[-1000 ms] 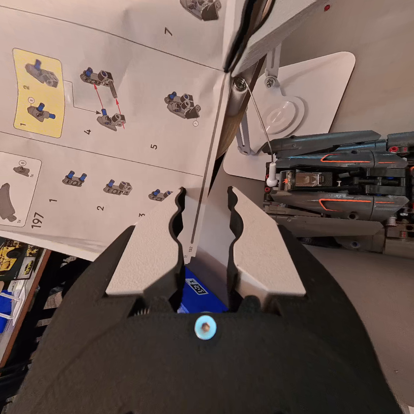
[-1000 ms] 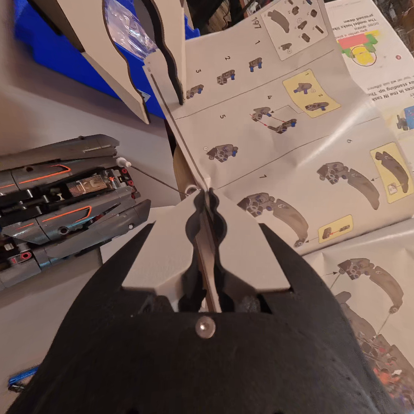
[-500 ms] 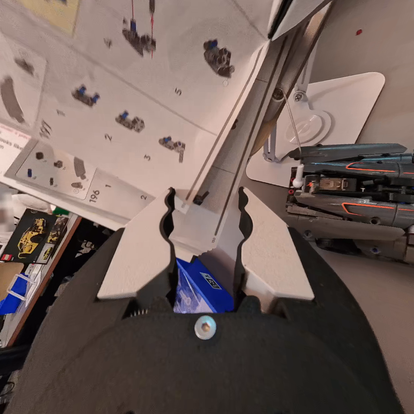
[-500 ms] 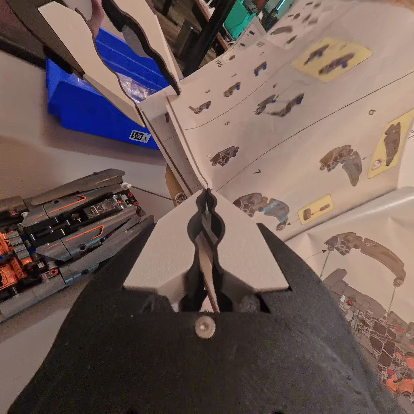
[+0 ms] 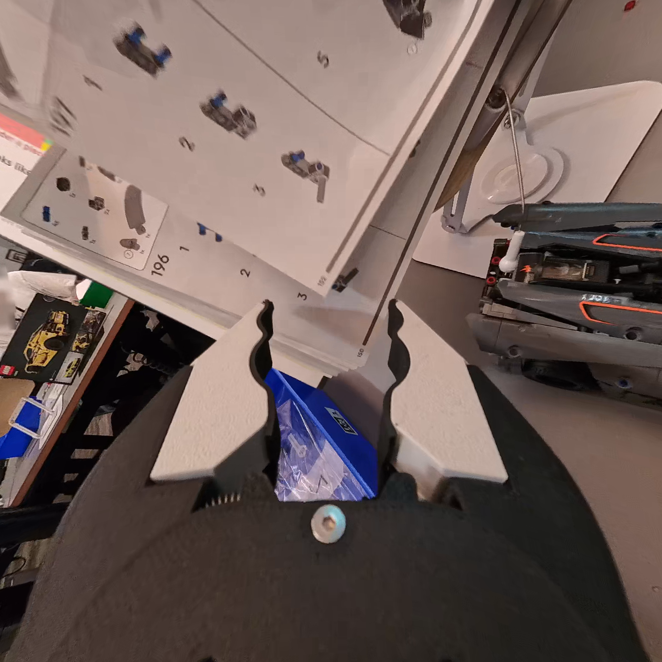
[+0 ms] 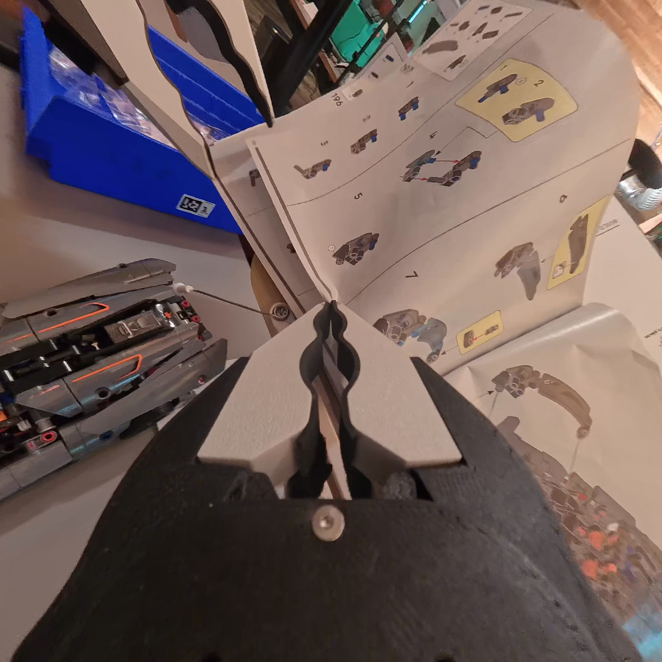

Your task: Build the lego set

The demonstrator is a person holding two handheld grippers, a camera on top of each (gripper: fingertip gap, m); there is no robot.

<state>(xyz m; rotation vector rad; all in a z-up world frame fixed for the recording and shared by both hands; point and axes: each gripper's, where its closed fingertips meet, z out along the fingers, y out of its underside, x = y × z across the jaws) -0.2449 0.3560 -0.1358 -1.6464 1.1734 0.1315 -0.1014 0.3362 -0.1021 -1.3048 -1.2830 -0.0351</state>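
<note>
The instruction booklet [image 6: 447,222] stands open on a stand. My right gripper [image 6: 331,304] is shut on the lower edge of one page and holds it lifted off the stack. My left gripper [image 5: 329,304] is open; the corner of the page stack [image 5: 349,358] lies between its fingertips without being clamped. It also shows in the right wrist view [image 6: 240,148], open at the page's far corner. The grey and orange lego car [image 5: 580,286] stands on the table to the right of the booklet; in the right wrist view [image 6: 93,351] it is at the left.
A blue bin [image 6: 107,154] with clear bags of parts stands behind the booklet and shows under my left gripper [image 5: 322,412]. The stand's white base [image 5: 537,161] and a wire page holder with a white tip [image 6: 182,287] lie beside the car. A lego box [image 5: 50,340] lies beyond the table edge. The grippers' ends are close to 15 cm from one another.
My left gripper has opened wider and dropped toward the stack's corner. The right gripper has swung its held page over, uncovering the earlier page beneath.
</note>
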